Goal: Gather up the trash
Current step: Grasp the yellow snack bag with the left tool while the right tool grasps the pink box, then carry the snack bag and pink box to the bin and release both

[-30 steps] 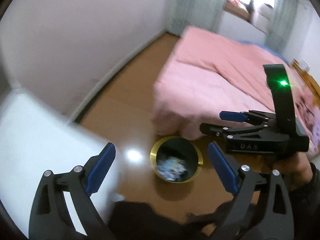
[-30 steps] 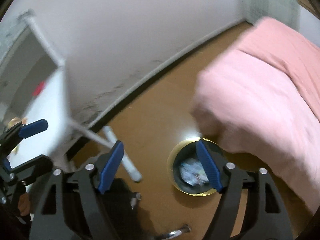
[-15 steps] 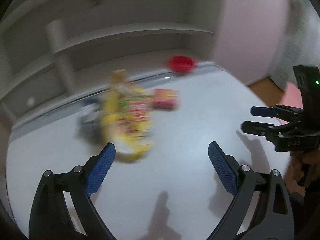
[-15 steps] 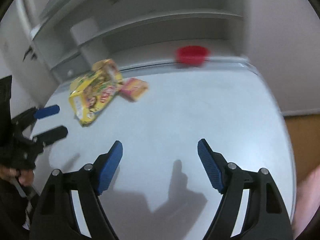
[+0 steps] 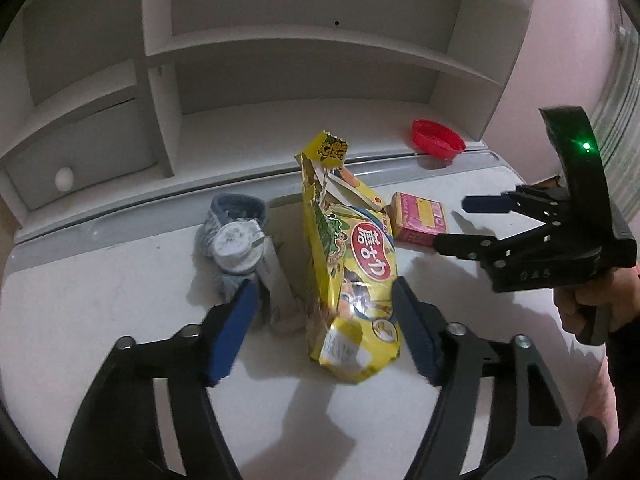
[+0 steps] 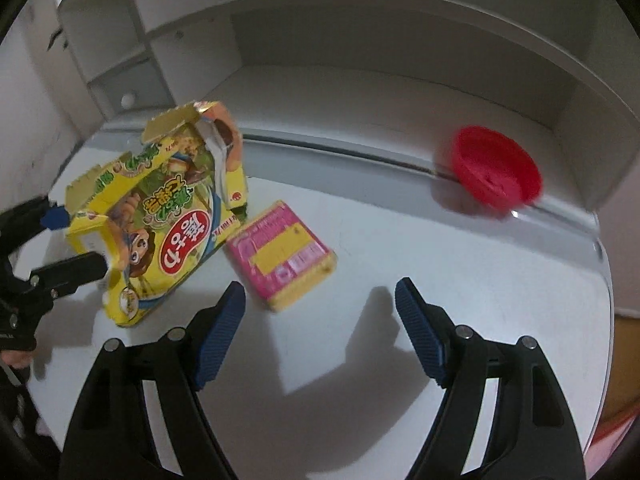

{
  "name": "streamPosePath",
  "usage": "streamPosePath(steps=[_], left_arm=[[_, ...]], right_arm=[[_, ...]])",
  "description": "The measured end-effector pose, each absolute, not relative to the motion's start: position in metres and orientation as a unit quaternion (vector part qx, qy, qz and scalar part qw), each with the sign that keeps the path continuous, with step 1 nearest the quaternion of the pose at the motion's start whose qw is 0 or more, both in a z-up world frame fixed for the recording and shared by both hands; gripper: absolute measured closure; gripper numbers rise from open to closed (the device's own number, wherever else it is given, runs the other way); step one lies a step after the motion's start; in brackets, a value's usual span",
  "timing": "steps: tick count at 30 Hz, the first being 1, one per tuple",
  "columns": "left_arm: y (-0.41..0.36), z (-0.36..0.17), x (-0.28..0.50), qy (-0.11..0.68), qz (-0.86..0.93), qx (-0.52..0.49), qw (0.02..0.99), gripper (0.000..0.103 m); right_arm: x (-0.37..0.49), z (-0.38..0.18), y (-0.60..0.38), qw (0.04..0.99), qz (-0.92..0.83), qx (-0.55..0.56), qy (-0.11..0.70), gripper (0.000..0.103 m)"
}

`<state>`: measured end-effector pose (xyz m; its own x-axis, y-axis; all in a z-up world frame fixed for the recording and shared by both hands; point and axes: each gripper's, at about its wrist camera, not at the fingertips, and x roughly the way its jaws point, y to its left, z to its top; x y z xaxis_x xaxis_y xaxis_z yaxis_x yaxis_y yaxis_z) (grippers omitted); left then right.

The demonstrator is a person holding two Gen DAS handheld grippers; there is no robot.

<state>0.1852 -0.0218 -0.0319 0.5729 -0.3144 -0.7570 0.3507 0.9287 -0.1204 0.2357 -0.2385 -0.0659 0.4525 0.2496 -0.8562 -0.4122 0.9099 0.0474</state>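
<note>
A torn yellow snack bag (image 5: pixel 352 276) lies on the white desk (image 5: pixel 100 312); it also shows in the right wrist view (image 6: pixel 160 216). My left gripper (image 5: pixel 324 336) is open, its jaws either side of the bag's near end. A crumpled white-grey wrapper (image 5: pixel 240 248) lies left of the bag. A pink and yellow box (image 5: pixel 420 220) lies right of it, also in the right wrist view (image 6: pixel 284 252). My right gripper (image 6: pixel 316 336) is open and empty, just short of the pink box; it shows in the left wrist view (image 5: pixel 468 224).
A red lid (image 6: pixel 496 172) rests at the back right by the shelf base. A white shelf unit (image 5: pixel 280 60) with a small drawer (image 5: pixel 76 160) stands along the back of the desk. The desk's right edge (image 6: pixel 604 300) drops to a brown floor.
Both grippers swung up from the floor bin to the desk, then moved closer to the trash. The left jaws now straddle the yellow bag; the right is near the pink box.
</note>
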Motion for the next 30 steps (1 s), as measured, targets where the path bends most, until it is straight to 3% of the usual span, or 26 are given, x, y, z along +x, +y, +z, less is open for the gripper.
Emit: streamPosePath(steps=[4,7,8,9,20,30], left_arm=[[-0.02,-0.038,0.194,0.44,-0.192,0.016,0.877,0.084],[-0.021,-0.038,0.195,0.444,-0.193,0.016,0.875,0.092],[-0.02,-0.038,0.195,0.444,-0.193,0.018,0.875,0.093],[-0.021,-0.038,0.193,0.443,-0.193,0.02,0.875,0.094],[-0.05,-0.001,0.135,0.409,-0.232,0.045,0.882,0.094],[-0.196,-0.006,0.073,0.398,-0.372,0.081,0.835,0.094]], right_arm=[[0.246,-0.071,-0.225,0.844,0.208,-0.111,0.482,0.028],[0.248,-0.073,-0.214,0.839,0.222,-0.129,0.479,0.033],[0.247,-0.073,-0.213,0.84,0.227,-0.128,0.475,0.037],[0.246,-0.071,-0.213,0.843,0.227,-0.127,0.471,0.049],[0.178,-0.042,-0.289,0.875,0.159,-0.052,0.453,0.05],[0.018,-0.039,-0.457,0.899,-0.033,0.06,0.432,0.05]])
